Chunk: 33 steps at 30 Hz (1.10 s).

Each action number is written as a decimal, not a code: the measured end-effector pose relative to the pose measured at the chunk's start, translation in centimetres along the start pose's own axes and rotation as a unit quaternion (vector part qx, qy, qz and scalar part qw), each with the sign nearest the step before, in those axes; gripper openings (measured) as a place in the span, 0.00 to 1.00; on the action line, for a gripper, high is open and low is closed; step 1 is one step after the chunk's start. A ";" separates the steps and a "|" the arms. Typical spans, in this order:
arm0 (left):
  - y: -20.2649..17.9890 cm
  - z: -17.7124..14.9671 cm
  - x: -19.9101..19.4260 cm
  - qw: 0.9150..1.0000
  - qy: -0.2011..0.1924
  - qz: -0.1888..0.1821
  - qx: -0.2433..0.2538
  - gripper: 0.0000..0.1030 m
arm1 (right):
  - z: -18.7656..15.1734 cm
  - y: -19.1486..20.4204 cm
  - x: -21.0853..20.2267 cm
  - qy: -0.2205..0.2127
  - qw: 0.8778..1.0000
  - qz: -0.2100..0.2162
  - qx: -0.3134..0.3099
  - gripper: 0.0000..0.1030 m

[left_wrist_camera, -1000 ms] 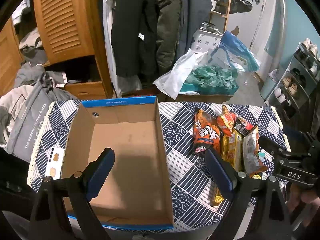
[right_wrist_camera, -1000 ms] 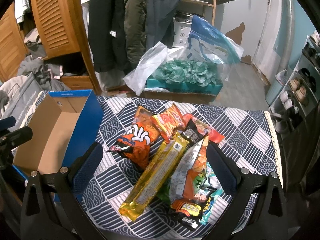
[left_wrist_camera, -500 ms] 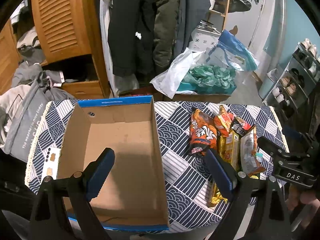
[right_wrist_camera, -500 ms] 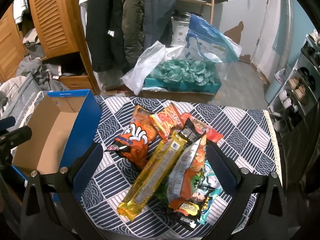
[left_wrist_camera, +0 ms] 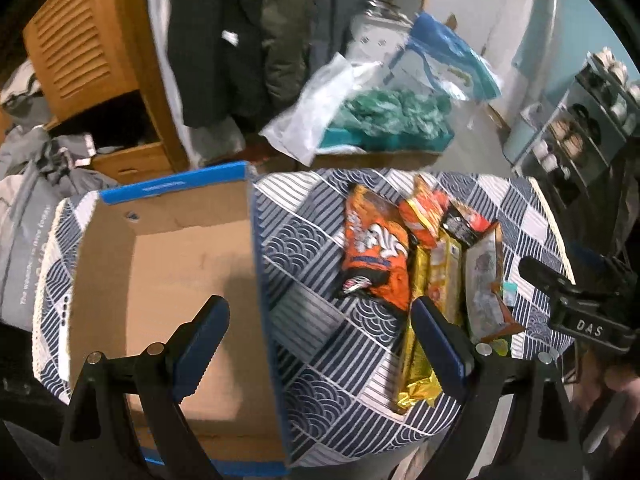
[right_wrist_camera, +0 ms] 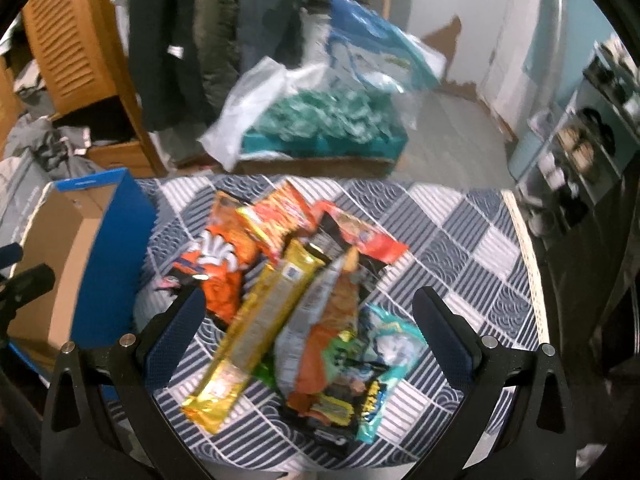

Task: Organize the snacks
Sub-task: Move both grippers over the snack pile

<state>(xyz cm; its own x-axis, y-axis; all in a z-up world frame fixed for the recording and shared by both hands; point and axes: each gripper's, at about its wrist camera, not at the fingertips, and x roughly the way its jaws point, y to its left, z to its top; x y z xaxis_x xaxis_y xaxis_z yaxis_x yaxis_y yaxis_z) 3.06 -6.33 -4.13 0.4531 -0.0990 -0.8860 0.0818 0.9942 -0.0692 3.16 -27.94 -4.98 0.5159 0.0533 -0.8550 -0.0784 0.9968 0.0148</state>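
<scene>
Nothing is packed yet: both the left gripper [left_wrist_camera: 320, 344] and the right gripper [right_wrist_camera: 308, 328] are hovering spread wide and empty. Crinkly foil snack packets [right_wrist_camera: 304, 304] are lying heaped on the patterned cloth of the table [right_wrist_camera: 460, 240], a long gold bar pack [right_wrist_camera: 256, 328] nearest. Farther left, the matte cardboard box [left_wrist_camera: 168, 264], blue outside, is sitting bare inside.

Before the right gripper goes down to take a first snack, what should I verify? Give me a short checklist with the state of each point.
1. Right gripper open: ok.
2. Long yellow pack lies between its fingers: ok.
3. Yellow pack free on top: cannot tell, other packs overlap its side.
4. Cardboard box has room: ok, nothing inside.
5. Left gripper open and holding nothing: ok.
6. Sharp view: not ok, blurred.
</scene>
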 end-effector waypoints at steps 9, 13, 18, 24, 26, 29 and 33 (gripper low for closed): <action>-2.8 0.4 3.6 0.998 0.047 -0.003 0.029 0.91 | -1.0 -3.1 3.7 0.062 0.997 0.009 0.042 0.99; -3.8 0.4 5.3 0.997 0.060 0.004 0.042 0.91 | -1.2 -3.2 4.8 0.080 0.995 0.025 0.050 0.99; -4.7 0.0 7.0 0.996 0.071 0.009 0.052 0.91 | -1.5 -2.6 6.2 0.093 0.995 0.027 0.035 0.93; -5.4 -0.6 8.5 0.995 0.073 0.016 0.067 0.91 | -1.5 -2.0 8.3 0.111 0.993 0.020 0.028 0.87; -5.5 -0.7 9.0 0.995 0.075 0.018 0.069 0.91 | -1.6 -2.0 9.0 0.120 0.992 0.013 0.029 0.83; -5.8 -0.8 9.2 0.995 0.075 0.013 0.070 0.91 | -1.8 -2.2 9.6 0.128 0.991 0.022 0.038 0.80; -6.3 -0.9 9.5 0.994 0.080 -0.002 0.072 0.91 | -2.1 -2.4 10.2 0.137 0.988 0.043 0.048 0.67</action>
<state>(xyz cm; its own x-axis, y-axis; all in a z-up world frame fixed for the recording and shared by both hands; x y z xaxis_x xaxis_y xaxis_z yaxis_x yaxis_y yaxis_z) 6.01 -13.51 -12.49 0.3061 -0.0842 -0.9483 0.2156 0.9763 -0.0171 6.78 -29.87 -14.79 0.2586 0.1327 -0.9568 -0.0232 0.9911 0.1312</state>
